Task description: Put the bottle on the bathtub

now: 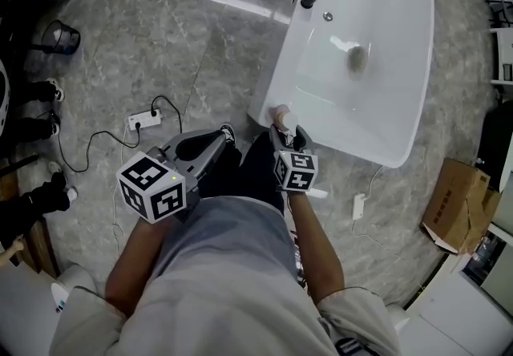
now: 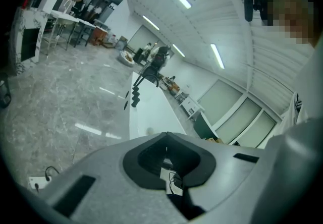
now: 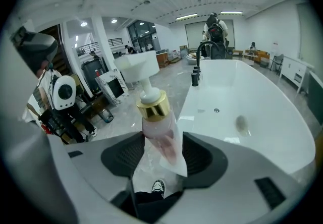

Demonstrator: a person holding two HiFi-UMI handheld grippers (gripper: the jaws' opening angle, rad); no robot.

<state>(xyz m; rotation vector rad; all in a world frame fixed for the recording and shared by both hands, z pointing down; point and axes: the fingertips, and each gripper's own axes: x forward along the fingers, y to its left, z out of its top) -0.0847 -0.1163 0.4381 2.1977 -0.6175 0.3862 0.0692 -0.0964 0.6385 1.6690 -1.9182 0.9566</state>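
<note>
White bathtub (image 1: 393,42) on a grey floor (image 1: 160,34) — the right hand-held gripper (image 1: 286,135) pinches a pink bottle (image 3: 157,132) at the tub's near corner rim. The left hand-held gripper (image 2: 166,138) hangs near it over the floor — jaws pressed together, empty.

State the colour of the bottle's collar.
The bottle collar is gold; right gripper view shows it best.

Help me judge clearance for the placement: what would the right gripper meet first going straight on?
Probably the near rim of the bathtub, just beyond the bottle that the right gripper holds; depth is unclear.
</note>
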